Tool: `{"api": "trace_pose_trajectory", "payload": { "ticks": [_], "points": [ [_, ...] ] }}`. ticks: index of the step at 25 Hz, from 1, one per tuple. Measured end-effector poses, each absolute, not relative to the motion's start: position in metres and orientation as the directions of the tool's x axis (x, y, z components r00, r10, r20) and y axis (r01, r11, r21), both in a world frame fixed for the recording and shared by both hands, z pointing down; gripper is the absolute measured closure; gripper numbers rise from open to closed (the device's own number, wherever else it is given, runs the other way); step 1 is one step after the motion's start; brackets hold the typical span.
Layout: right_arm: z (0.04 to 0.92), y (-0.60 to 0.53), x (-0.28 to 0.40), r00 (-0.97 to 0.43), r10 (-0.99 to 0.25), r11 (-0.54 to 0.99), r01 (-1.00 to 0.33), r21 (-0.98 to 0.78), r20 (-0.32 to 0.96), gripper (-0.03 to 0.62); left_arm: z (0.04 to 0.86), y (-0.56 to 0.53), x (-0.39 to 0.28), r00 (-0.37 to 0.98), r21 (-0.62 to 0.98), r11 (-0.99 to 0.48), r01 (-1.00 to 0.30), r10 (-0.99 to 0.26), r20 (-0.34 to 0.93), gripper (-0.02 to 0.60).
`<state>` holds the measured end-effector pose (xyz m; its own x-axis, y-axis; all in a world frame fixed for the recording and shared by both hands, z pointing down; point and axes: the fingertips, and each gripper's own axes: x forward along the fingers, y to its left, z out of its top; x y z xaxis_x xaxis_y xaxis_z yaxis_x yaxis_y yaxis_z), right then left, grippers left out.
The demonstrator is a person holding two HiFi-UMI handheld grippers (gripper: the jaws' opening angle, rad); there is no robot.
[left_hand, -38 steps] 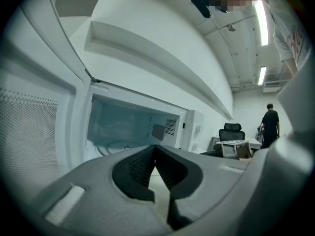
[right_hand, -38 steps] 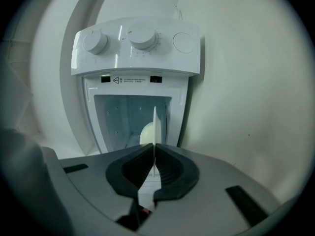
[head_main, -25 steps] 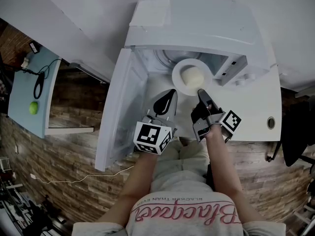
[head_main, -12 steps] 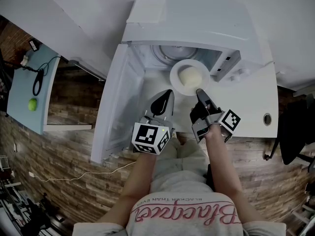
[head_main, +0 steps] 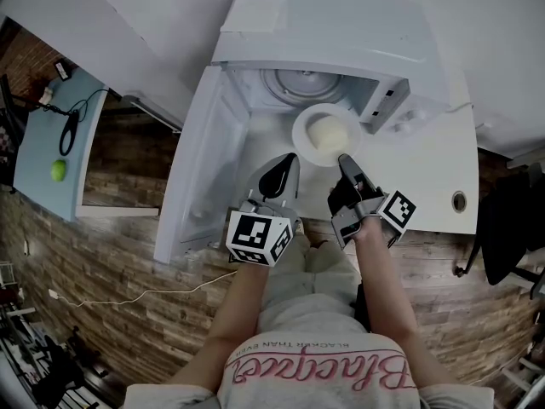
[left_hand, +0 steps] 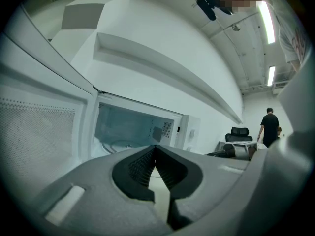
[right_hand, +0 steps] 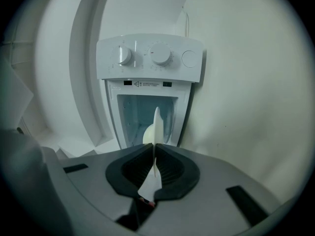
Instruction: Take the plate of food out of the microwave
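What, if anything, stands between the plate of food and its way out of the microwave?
Nothing visible. The microwave door stands swung wide to the left; the plate, its near rim clamped in the jaws of the right gripper, is at the open front. The left gripper is beside it, left of the path.

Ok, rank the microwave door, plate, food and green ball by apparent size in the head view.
1. microwave door
2. plate
3. food, the pale lump on the plate
4. green ball, smallest as seen, though it is probably farther from the camera
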<state>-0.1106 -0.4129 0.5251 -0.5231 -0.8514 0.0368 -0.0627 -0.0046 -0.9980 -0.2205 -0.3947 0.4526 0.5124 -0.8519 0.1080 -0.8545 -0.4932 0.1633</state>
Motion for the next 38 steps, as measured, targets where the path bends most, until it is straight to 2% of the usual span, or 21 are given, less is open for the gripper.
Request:
{"api": "trace_pose_trajectory", "payload": {
  "ticks": [38],
  "points": [
    [0.459,-0.372,-0.08,-0.568,-0.823,0.059,-0.041,-0.997,-0.025,0.574,0.404,-0.359,-0.204,0.471,0.114,-0.463,-0.879,-0.88,0.059,0.575]
  ]
}}
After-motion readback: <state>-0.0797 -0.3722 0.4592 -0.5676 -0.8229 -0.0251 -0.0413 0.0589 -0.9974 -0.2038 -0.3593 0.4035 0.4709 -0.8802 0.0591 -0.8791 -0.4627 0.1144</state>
